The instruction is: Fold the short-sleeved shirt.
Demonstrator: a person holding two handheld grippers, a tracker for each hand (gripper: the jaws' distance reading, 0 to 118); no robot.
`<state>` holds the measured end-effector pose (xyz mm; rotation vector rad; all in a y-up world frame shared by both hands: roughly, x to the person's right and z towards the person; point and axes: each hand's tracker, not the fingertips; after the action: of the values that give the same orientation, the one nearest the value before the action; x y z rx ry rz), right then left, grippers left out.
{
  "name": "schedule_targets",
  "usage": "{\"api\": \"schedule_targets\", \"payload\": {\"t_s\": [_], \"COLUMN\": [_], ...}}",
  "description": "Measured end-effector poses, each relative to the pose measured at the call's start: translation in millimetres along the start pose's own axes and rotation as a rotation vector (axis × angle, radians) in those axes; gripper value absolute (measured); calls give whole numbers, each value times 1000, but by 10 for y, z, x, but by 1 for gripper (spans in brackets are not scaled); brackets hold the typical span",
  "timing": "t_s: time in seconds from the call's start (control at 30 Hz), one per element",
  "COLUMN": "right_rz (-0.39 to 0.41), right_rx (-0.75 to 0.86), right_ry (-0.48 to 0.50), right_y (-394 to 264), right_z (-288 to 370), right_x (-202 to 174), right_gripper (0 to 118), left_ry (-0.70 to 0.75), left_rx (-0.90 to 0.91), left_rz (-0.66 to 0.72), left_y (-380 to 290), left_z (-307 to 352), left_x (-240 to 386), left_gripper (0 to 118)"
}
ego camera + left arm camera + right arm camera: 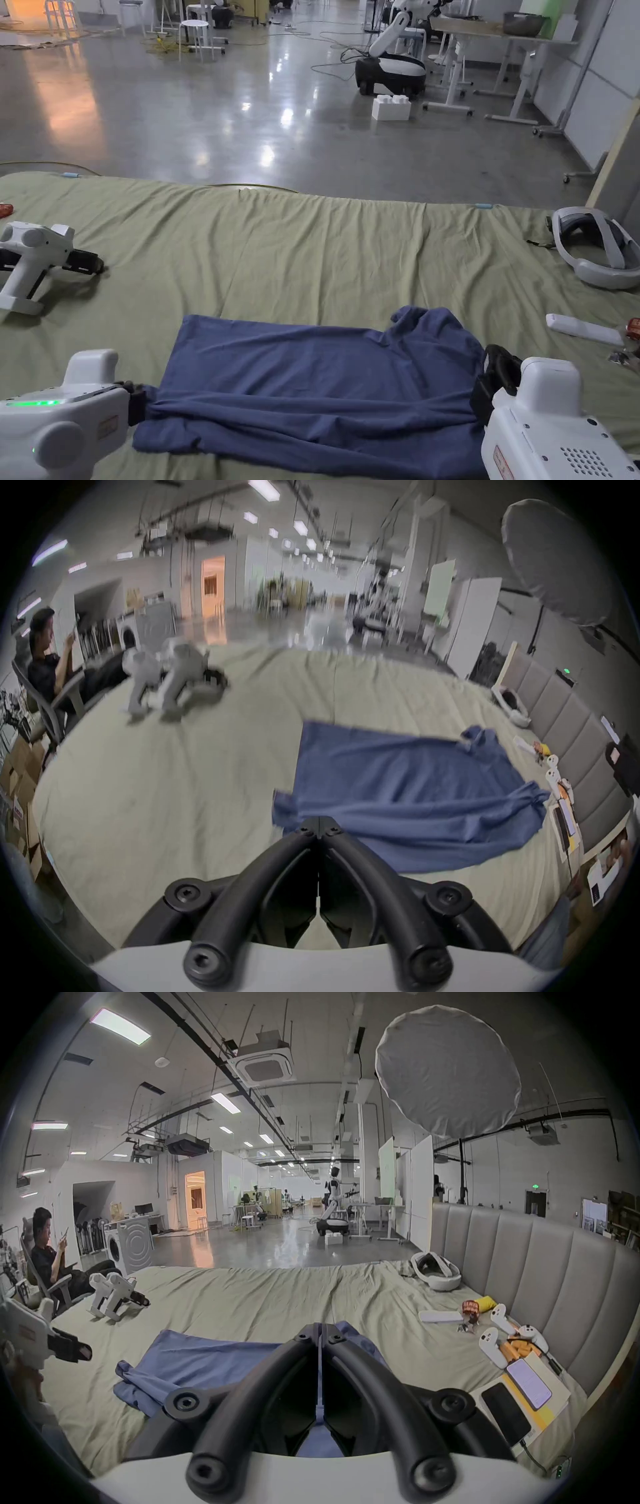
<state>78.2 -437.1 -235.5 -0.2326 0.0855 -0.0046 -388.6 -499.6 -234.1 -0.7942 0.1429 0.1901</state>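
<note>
Broadly, a green sheet [300,250] is covering the bed, and everything else is lying on it. Near the sheet's front edge a blue short-sleeved shirt [325,387] is spreading out crosswise, partly folded, with a bunched collar or sleeve at its far right corner and long wrinkles running along its near side.

At the shirt's left end, the left gripper [139,403] is pressing against the fabric; in the left gripper view [318,830] its jaws are meeting tip to tip right at the cloth's near edge, though whether cloth is pinched between them is hard to tell. At the shirt's right end, the right gripper [494,381] is sitting against the fabric, and in the right gripper view [318,1333] its jaws are likewise closed together with blue cloth showing between and below them, apparently clenched on the shirt.

Well left of the shirt, a spare gripper [34,262] is resting on the sheet. Far right of the shirt, a white headset [594,247] is lying near the sheet's edge, with a small white remote [584,329] nearer.
</note>
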Motion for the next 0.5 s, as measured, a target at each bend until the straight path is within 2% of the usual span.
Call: {"api": "schedule_targets", "payload": {"t_s": [0.17,0.23,0.3,0.33,0.4,0.43,0.5], "right_rz": [6,15,5,-5,-15,-15,-13], "right_rx": [-48,-78,-92,-98,-110,-116,-131], "right_ry": [0,-19,-29,-29,-41,-45,-54], "right_y": [-86,-121,-172,-188,-221,-233,-252], "right_z": [-41,-77,-86,-91,-93,-99,-113], "right_x": [43,54,96,121,159,176,204], "right_gripper": [4,4,4,4,4,4,4], "left_ry": [-26,-25,-15,-17,-19,-26,-32], "left_rx": [-169,-227,-256,-264,-290,-298,-333], "left_rz": [43,49,59,61,69,74,76], "left_y": [55,81,88,90,104,106,106], "left_z": [-336,-443,-551,-586,-663,-693,-760], "left_x": [-102,-100,-84,-70,-56,-35,1], "left_gripper": [3,19,26,35,63,70,71]}}
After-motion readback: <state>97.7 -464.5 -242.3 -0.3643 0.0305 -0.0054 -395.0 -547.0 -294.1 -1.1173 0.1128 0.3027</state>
